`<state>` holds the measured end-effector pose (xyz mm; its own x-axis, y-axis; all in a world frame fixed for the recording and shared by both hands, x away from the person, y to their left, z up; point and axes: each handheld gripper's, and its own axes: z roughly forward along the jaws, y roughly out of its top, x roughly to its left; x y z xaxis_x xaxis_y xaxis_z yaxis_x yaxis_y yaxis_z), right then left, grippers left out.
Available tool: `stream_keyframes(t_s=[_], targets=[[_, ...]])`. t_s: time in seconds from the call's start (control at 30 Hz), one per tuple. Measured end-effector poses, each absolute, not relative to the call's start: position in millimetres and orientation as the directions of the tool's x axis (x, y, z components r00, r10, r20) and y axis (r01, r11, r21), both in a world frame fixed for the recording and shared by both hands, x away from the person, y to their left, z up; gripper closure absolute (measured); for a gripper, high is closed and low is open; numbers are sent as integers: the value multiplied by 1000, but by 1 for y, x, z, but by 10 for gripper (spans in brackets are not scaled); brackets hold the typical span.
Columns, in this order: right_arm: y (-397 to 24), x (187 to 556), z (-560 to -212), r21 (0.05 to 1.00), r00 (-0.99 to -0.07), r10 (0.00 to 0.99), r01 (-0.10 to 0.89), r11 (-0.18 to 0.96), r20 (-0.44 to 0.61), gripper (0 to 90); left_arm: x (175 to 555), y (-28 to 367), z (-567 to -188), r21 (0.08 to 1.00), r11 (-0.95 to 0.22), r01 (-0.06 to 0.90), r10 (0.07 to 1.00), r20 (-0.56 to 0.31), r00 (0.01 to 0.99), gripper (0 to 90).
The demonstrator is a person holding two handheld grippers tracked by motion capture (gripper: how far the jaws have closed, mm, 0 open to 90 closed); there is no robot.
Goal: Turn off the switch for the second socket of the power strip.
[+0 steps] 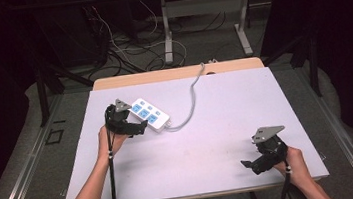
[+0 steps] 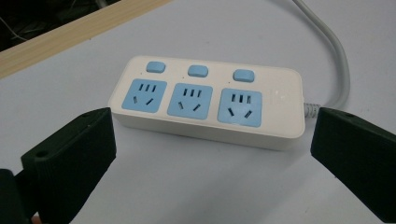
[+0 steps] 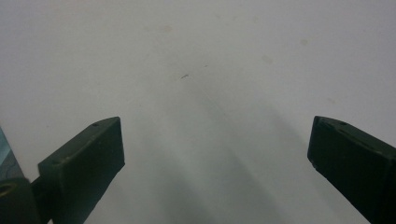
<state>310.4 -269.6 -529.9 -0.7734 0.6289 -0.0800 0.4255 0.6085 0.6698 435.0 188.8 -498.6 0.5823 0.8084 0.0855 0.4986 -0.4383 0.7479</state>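
Note:
A white power strip (image 1: 150,114) (image 2: 210,102) with three blue sockets and three blue switches lies flat on the white table top (image 1: 217,120), toward its far left. Its grey cable (image 1: 192,97) (image 2: 334,51) runs off the far edge. My left gripper (image 1: 140,127) (image 2: 212,154) hovers just in front of the strip, jaws wide open, the strip a little beyond them and untouched. My right gripper (image 1: 247,164) (image 3: 215,163) is held low near the front right of the table, open, with bare white surface between its jaws.
A wooden strip (image 1: 176,73) borders the table's far edge. Beyond it on the floor stand another table's metal legs (image 1: 167,35) among loose cables (image 1: 123,50). Dark frame bars (image 1: 42,89) flank both sides.

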Motion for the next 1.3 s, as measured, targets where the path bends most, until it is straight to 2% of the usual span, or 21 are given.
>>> stream_keyframes(t_s=[1.3], targets=[[-269, 310, -530, 667, -775, 627, 427, 611, -78, 34, 333, 208, -505, 752, -467, 464, 784, 110, 610, 0]])
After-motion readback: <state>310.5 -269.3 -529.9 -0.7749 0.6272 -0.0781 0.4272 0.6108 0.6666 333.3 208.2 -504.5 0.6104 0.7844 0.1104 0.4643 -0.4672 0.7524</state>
